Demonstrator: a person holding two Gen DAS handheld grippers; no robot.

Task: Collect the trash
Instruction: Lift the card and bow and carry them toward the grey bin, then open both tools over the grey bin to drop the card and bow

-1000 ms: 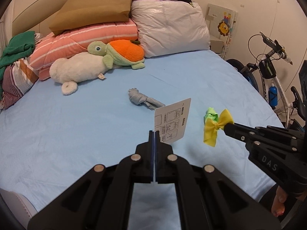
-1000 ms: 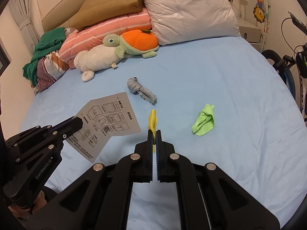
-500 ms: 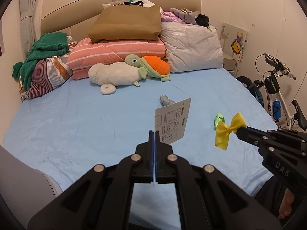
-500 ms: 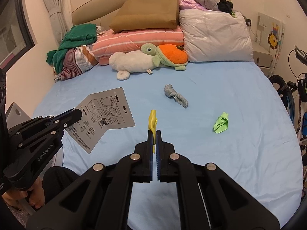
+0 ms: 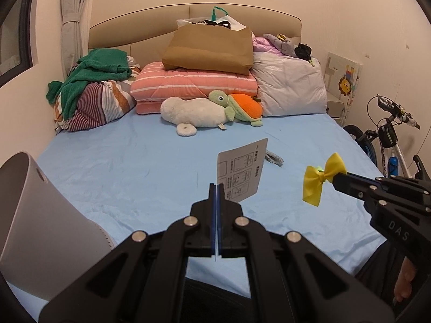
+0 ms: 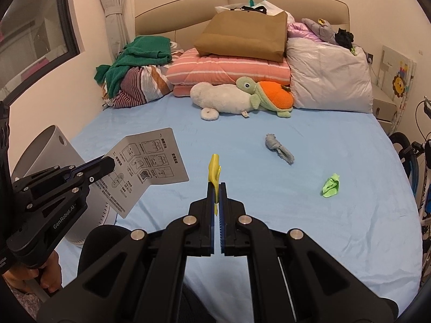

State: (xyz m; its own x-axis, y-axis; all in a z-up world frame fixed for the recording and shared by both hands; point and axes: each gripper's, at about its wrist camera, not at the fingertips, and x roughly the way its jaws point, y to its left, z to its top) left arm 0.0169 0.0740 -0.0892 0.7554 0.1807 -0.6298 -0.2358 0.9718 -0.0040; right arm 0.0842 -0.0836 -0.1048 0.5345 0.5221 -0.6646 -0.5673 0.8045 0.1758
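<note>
Both pieces are off the bed now: the instruction card (image 6: 150, 167) pinched in the left gripper (image 5: 216, 188), the yellow bow (image 5: 322, 177) clamped in the right gripper (image 6: 216, 188). They've pulled back and up, and the white bin (image 5: 35, 215) has come into view at left, so dropping comes next. Grey scrap (image 6: 278, 150) and green wad (image 6: 330, 185) still lie on the blue sheet (image 6: 309, 228).

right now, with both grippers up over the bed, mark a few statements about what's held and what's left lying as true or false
1. The left gripper is shut on the instruction card. True.
2. The right gripper is empty. False: it pinches the yellow bow.
3. The green scrap lies on the blue sheet. True.
4. The grey knotted cloth sits on the pink striped quilt. False: it lies on the sheet, apart from the quilt.
5. The brown paper bag rests on the quilt. True.
</note>
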